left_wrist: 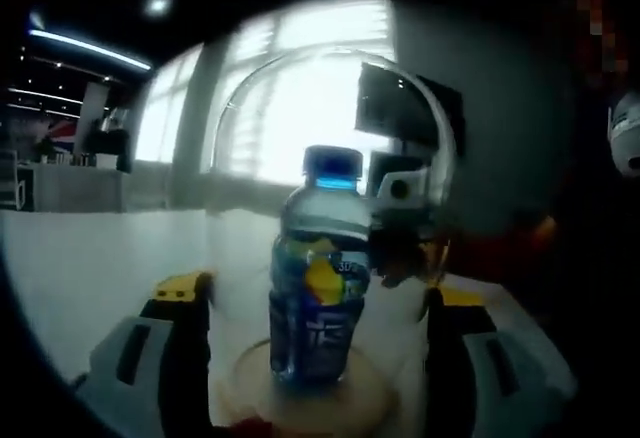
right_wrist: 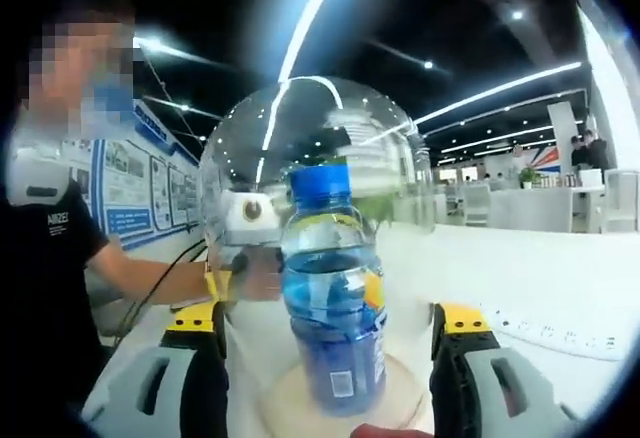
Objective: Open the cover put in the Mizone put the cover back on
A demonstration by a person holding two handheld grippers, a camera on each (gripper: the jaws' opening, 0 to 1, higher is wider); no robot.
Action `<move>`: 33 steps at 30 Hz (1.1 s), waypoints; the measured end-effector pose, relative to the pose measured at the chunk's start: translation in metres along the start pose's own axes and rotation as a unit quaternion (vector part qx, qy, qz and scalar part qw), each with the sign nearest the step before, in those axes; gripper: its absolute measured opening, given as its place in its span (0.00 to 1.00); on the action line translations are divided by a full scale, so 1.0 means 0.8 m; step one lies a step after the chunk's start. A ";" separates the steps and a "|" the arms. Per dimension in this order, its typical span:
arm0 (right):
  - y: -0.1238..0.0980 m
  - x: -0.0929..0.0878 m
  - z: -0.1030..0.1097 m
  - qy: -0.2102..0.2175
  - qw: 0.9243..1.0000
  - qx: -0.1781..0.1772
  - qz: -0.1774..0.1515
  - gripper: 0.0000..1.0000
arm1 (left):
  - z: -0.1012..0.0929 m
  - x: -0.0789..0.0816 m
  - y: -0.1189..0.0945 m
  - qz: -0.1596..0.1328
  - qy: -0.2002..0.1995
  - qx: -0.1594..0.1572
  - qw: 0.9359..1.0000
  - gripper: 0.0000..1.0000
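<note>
The bottle (right_wrist: pixel 333 293) has a blue cap (right_wrist: pixel 321 184) and clear walls over blue drink; its label (left_wrist: pixel 318 293) is dark blue with a yellow patch and white lettering, and in the right gripper view it shows a small white barcode panel. The dome (right_wrist: pixel 310 158) over it is clear glass, catching white streaks of ceiling light. The base (right_wrist: pixel 290 398) under the bottle is pale beige. The tabletop (right_wrist: pixel 520 278) is white. Both grippers, left (left_wrist: pixel 318 358) and right (right_wrist: pixel 330 378), are light grey with black jaws topped in yellow. The person's shirt (right_wrist: pixel 45 288) is black with small white lettering.
</note>
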State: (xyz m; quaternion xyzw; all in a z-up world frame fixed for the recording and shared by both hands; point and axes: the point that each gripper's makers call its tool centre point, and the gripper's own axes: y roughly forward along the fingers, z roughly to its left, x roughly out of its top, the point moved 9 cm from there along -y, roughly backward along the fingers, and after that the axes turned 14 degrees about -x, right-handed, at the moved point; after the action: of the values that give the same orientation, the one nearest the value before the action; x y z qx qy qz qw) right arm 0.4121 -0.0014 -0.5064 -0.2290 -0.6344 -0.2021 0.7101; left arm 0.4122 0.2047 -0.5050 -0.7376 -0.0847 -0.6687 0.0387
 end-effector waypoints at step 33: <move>-0.072 -0.033 0.061 -0.006 0.985 -0.171 -0.018 0.39 | -0.061 -0.022 -0.048 -0.058 -0.026 0.135 0.989 0.48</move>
State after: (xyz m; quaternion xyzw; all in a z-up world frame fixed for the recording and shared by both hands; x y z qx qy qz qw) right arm 0.3368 -0.0200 -0.5244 -0.3369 -0.5988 -0.3193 0.6527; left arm 0.3560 0.2332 -0.5193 -0.7367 -0.2180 -0.6327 0.0969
